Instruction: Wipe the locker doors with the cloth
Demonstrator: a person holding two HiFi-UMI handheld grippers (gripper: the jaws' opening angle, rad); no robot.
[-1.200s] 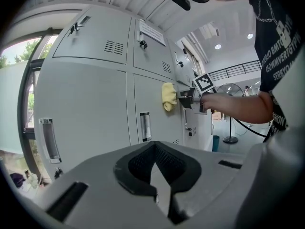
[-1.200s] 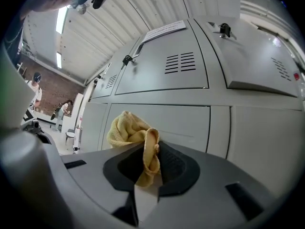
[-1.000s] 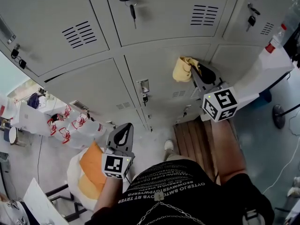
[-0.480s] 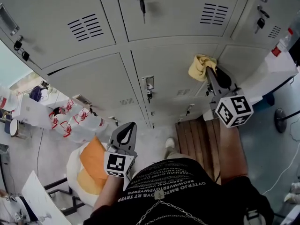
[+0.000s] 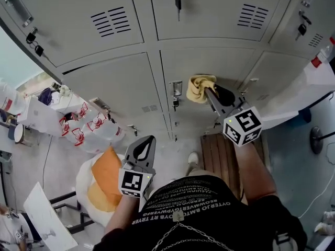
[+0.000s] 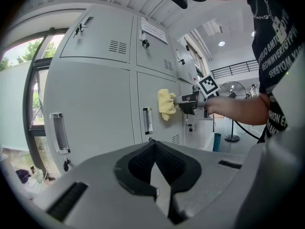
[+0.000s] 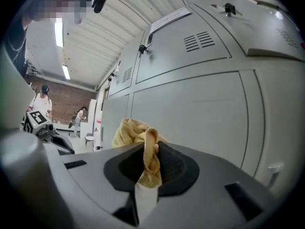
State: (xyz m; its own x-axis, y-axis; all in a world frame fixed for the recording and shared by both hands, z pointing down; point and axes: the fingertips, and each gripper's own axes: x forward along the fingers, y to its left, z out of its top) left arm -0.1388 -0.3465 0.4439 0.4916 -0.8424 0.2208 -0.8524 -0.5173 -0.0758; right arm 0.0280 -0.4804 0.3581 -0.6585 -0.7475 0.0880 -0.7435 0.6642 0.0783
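Note:
A crumpled yellow cloth (image 5: 199,87) is pressed against the grey lower locker door (image 5: 230,61), just right of its latch handle (image 5: 176,88). My right gripper (image 5: 208,93) is shut on the cloth (image 7: 144,149), a fold of which is pinched between its jaws (image 7: 147,171) close to the door (image 7: 200,113). My left gripper (image 5: 142,149) hangs low at the person's waist, shut and empty (image 6: 155,170), pointing at the lockers. From the left gripper view the cloth (image 6: 166,104) and the right gripper (image 6: 188,104) show against the door.
Keys (image 5: 178,0) hang from locks on the upper doors. White bags with red print (image 5: 86,127) and an orange and white bag (image 5: 104,179) lie on the floor at left. A wooden pallet (image 5: 222,150) lies below the right gripper, and a white cabinet (image 5: 309,85) stands to the right.
The right gripper first carried the cloth rightward on the door, then swept it back left, close to the latch handle. The left gripper has stayed put.

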